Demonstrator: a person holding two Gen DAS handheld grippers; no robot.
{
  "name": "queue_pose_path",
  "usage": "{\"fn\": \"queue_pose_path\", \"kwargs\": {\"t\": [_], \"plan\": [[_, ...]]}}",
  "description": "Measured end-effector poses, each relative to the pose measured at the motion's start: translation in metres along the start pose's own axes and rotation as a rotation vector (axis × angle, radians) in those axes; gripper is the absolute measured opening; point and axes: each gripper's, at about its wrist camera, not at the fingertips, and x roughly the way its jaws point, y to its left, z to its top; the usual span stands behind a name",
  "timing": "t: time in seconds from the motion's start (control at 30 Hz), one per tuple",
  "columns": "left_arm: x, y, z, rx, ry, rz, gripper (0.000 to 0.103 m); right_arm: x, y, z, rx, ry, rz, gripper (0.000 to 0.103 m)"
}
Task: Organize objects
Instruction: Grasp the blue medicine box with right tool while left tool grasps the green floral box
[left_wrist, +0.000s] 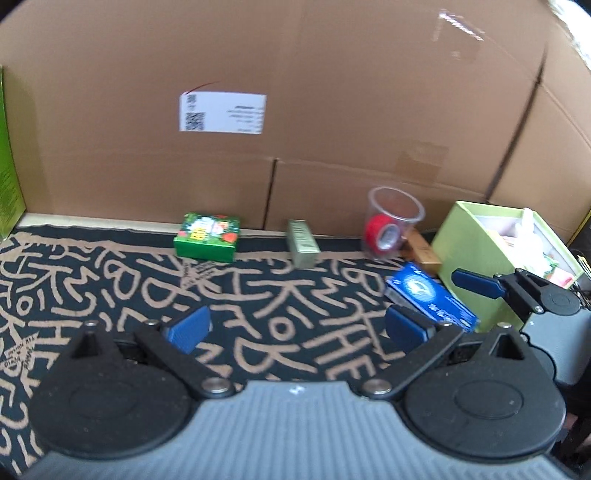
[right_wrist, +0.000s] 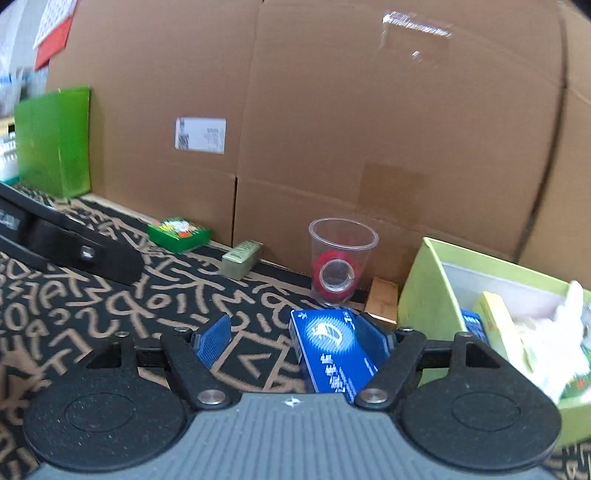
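A: From the left wrist view, what's in front?

B: The left gripper (left_wrist: 297, 328) has its blue pads spread wide over the black-and-tan patterned cloth (left_wrist: 110, 280), nothing between them. Along the cardboard wall (left_wrist: 332, 92) sit a green printed box (left_wrist: 207, 236), a small olive-grey box (left_wrist: 303, 243), and a clear plastic cup (left_wrist: 393, 221) with a red tape roll (left_wrist: 380, 230) inside. A brown box (left_wrist: 424, 251) lies just right of the cup. The blue box (left_wrist: 430, 295) lies beside the open lime-green bin (left_wrist: 465, 251), and one blue finger of the right gripper (left_wrist: 476, 282) reaches in above it.

A: And the right wrist view?

B: The right gripper (right_wrist: 301, 341) is spread too. The blue box (right_wrist: 332, 350) lies between its fingers, against the right pad; the left pad (right_wrist: 214, 341) is apart from it, so no pinch. The lime-green bin (right_wrist: 432, 284) is just right, holding white and yellow items. The cup (right_wrist: 341, 258), tape roll (right_wrist: 334, 273), brown box (right_wrist: 382, 299), olive-grey box (right_wrist: 242, 258) and green printed box (right_wrist: 179, 229) line the wall. A tall green box (right_wrist: 55, 144) stands far left.
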Motion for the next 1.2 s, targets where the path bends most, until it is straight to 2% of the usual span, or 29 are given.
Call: {"fn": "queue_pose_path", "kwargs": {"t": [0.17, 0.23, 0.33, 0.4, 0.53, 0.67, 0.73, 0.77, 0.83, 0.9, 0.97, 1.03, 1.2], "plan": [[0.017, 0.015, 0.007, 0.004, 0.012, 0.013, 0.103, 0.030, -0.003, 0.004, -0.044, 0.065, -0.027, 0.078], [0.024, 0.019, 0.010, 0.011, 0.012, 0.014, 0.103, 0.041, -0.007, 0.004, -0.046, 0.095, -0.056, 0.075], [0.035, 0.025, 0.017, 0.001, 0.007, 0.011, 0.103, 0.053, -0.010, 0.004, -0.045, 0.159, -0.039, 0.075], [0.042, 0.029, 0.023, -0.004, 0.005, 0.019, 0.103, 0.060, -0.010, 0.004, -0.064, 0.170, -0.052, 0.075], [0.056, 0.038, 0.032, 0.004, -0.002, 0.053, 0.103, 0.069, -0.026, 0.010, 0.004, 0.209, -0.049, 0.075], [0.075, 0.047, 0.041, 0.019, -0.019, 0.091, 0.103, 0.065, -0.055, -0.001, 0.225, 0.234, 0.019, 0.075], [0.089, 0.053, 0.046, 0.012, -0.018, 0.116, 0.103, 0.054, -0.052, -0.007, 0.199, 0.226, 0.014, 0.075], [0.095, 0.056, 0.048, 0.000, -0.012, 0.124, 0.101, 0.048, -0.050, -0.010, 0.194, 0.225, 0.008, 0.075], [0.108, 0.061, 0.051, -0.026, 0.007, 0.119, 0.097, 0.034, -0.047, -0.016, 0.218, 0.215, 0.003, 0.061], [0.120, 0.063, 0.053, -0.038, 0.032, 0.111, 0.091, 0.021, -0.041, -0.022, 0.233, 0.206, 0.000, 0.061], [0.131, 0.063, 0.054, -0.033, 0.054, 0.119, 0.075, 0.009, -0.032, -0.029, 0.226, 0.192, -0.009, 0.061], [0.131, 0.059, 0.054, 0.002, 0.042, 0.147, 0.061, -0.003, -0.021, -0.035, 0.220, 0.175, -0.015, 0.061], [0.109, 0.046, 0.039, 0.039, 0.064, 0.095, 0.061, -0.025, -0.002, -0.048, 0.203, 0.143, -0.011, 0.061]]}}
